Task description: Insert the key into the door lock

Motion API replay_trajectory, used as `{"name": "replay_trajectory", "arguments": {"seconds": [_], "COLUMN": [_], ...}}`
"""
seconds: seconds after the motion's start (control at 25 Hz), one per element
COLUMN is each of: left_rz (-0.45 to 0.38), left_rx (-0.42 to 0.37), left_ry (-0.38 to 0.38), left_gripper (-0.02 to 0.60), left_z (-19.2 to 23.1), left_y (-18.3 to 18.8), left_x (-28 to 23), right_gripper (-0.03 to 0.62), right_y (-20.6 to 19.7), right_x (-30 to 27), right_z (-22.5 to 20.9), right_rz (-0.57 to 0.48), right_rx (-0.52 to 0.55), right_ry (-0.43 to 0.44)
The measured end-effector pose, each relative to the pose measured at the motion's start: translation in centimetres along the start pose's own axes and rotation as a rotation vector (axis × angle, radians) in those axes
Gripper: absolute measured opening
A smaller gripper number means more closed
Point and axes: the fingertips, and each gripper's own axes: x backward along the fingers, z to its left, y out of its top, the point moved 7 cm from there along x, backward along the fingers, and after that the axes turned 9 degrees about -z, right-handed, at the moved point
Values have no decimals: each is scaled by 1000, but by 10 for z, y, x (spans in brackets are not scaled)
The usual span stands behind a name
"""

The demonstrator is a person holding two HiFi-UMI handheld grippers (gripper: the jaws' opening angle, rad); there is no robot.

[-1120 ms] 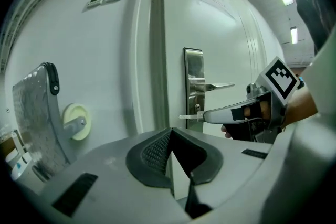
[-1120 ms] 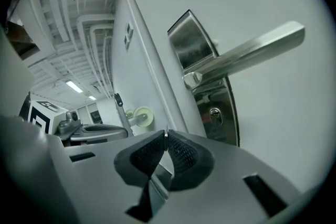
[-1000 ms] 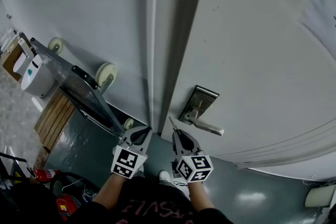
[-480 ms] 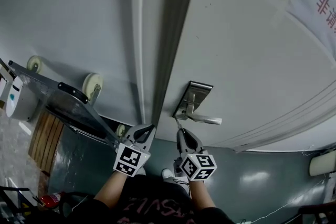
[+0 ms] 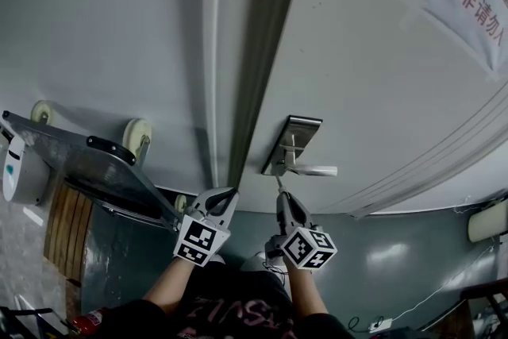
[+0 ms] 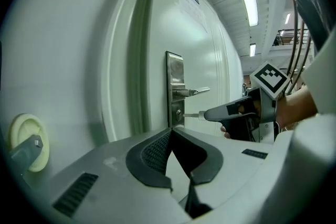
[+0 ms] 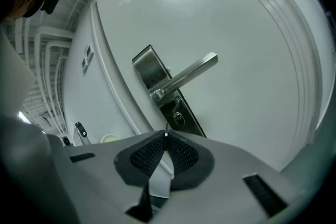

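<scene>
White door (image 5: 373, 75) and grey floor are filling your head view, and you are holding both grippers low in front of the lock.
You are gripping the key (image 6: 192, 115) in the right gripper (image 5: 280, 194): its jaws are pressing together on the key, and the thin blade is sticking out past their tips. The blade is lying level and pointing at the keyhole (image 6: 179, 112), its tip right at the opening; you cannot tell whether it is entering. The keyhole is sitting below the lever handle (image 6: 191, 92) on the steel lock plate (image 6: 175, 68). You are holding the left gripper (image 5: 228, 194) just beside the right one, in front of the door's edge and apart from the lock, its jaws meeting tip to tip with nothing between them.
</scene>
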Motion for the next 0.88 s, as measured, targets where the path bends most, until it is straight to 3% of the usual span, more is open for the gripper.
{"name": "replay_trajectory", "arguments": {"seconds": [0.48,0.88], "left_rz": [-12,-20], "left_rx": [-21,-45], "left_ry": [-62,-50], "left_gripper": [12,12], "left_z": [-3,9], "left_y": [-2,1], "left_x": [4,3], "right_gripper": [79,80], "right_y": [-2,-2], "right_x": [7,-4], "right_z": [-4,-9], "right_rz": [-77,-109], "right_rx": [-258,-378], "right_ry": [-44,-63]}}
